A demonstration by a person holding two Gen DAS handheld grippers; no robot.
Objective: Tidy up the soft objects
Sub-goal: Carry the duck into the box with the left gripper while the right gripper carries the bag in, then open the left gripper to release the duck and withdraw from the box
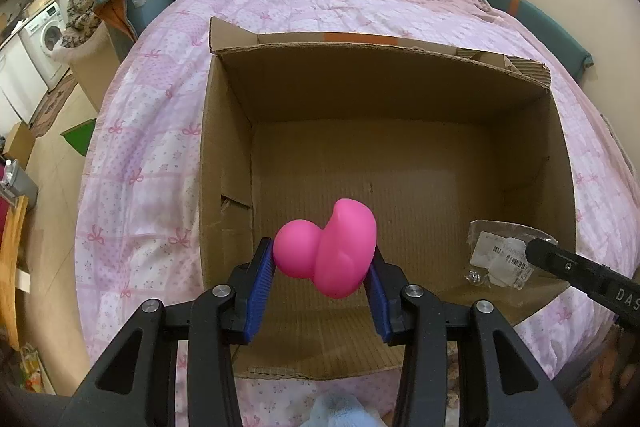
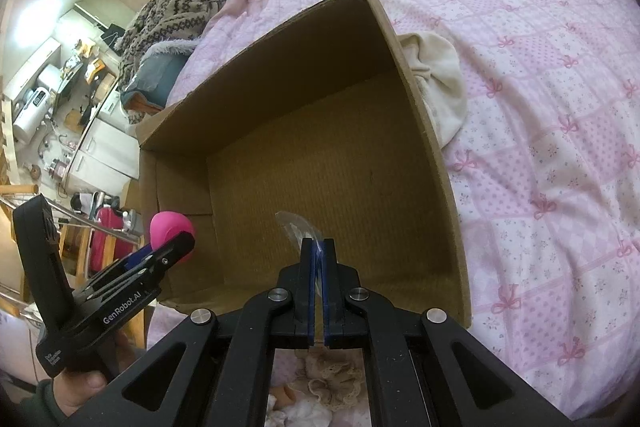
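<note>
The bed [image 1: 152, 131] carries an open cardboard box [image 1: 400, 99], bare inside. Left gripper [image 1: 323, 263] fingers clamp a pink squishy toy [image 1: 332, 251] above it; right gripper [image 2: 319, 259] fingers pinch a clear plastic bag [image 1: 500, 251]. Nothing is deposited yet; cream cloth [image 2: 438, 87] waits outside.

The left gripper [image 1: 324, 263], a black two-finger tool with blue ribbed pads, hangs over the near left part of the open brown cardboard box [image 1: 400, 95], its fingers [image 1: 260, 283] spread and pressed against either side of a bright pink rubbery toy [image 1: 332, 251] held above the box floor. The right gripper [image 2: 319, 259] reaches over the near edge of the same box, its fingers [image 2: 306, 267] drawn almost together, pinching a clear crinkled plastic bag [image 2: 296, 227]. The person's bare left hand [image 2: 76, 395] grips the left gripper's handle, outside the box's near left corner.
</note>
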